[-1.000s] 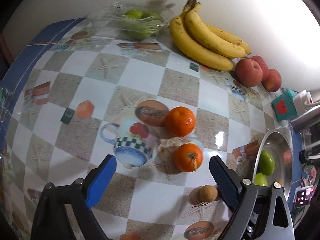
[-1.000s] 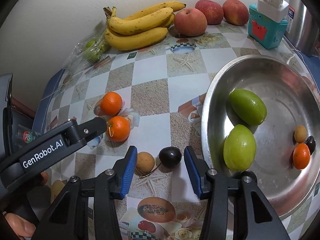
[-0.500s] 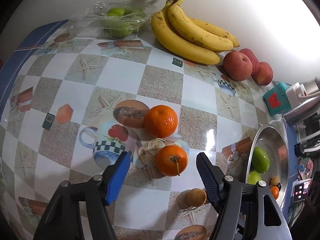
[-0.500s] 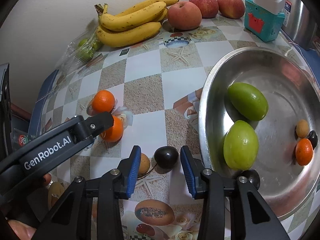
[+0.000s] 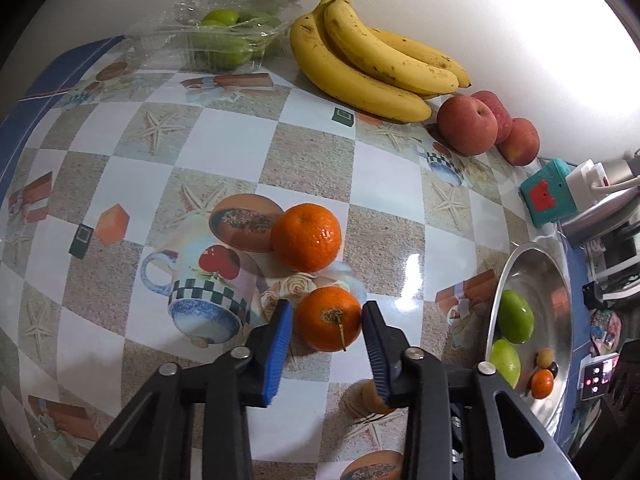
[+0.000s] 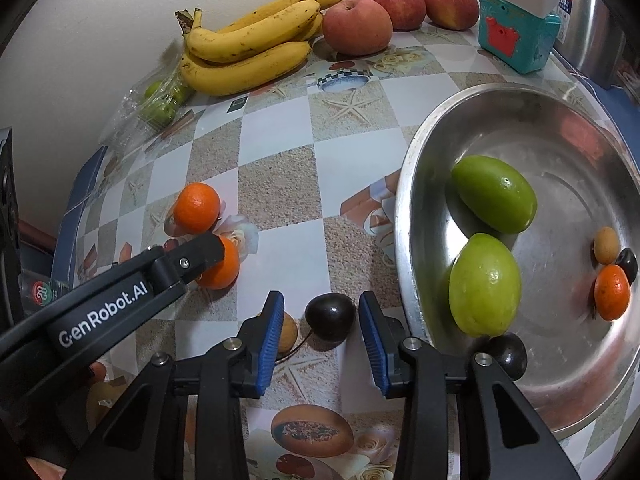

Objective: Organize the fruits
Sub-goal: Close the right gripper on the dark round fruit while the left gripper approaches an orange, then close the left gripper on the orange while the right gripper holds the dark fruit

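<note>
Left gripper [image 5: 327,322]: jaws closing around the stemmed tangerine [image 5: 328,319] on the table [image 5: 308,160]; blue pads sit right at its two sides, contact looks made on the left, a sliver of gap may remain on the right (hard to be sure).
Right gripper [image 6: 321,322]: jaws narrow and closing, with the dark plum [image 6: 330,316] between them; neither pad touches it.
Second tangerine [image 5: 306,237]: on the table just behind the flanked one, nearly touching it.
Tan round fruit [image 6: 287,332]: beside the plum, partly hidden by the right gripper's left finger.
Steel bowl [image 6: 404,208]: just right of the plum; holds two green fruits [image 6: 485,284], a small tangerine [image 6: 611,292], a small tan fruit and a dark one.
Another dark fruit [image 6: 509,354]: at the bowl's near edge, partly behind the right gripper.
Bananas [image 5: 372,64]: at the wall, far side of the table.
Apples [image 5: 468,125]: three, right of the bananas.
Clear box [image 5: 224,40]: left of the bananas, green fruit inside.
Teal gadget [image 6: 516,36]: by the wall behind the bowl.
</note>
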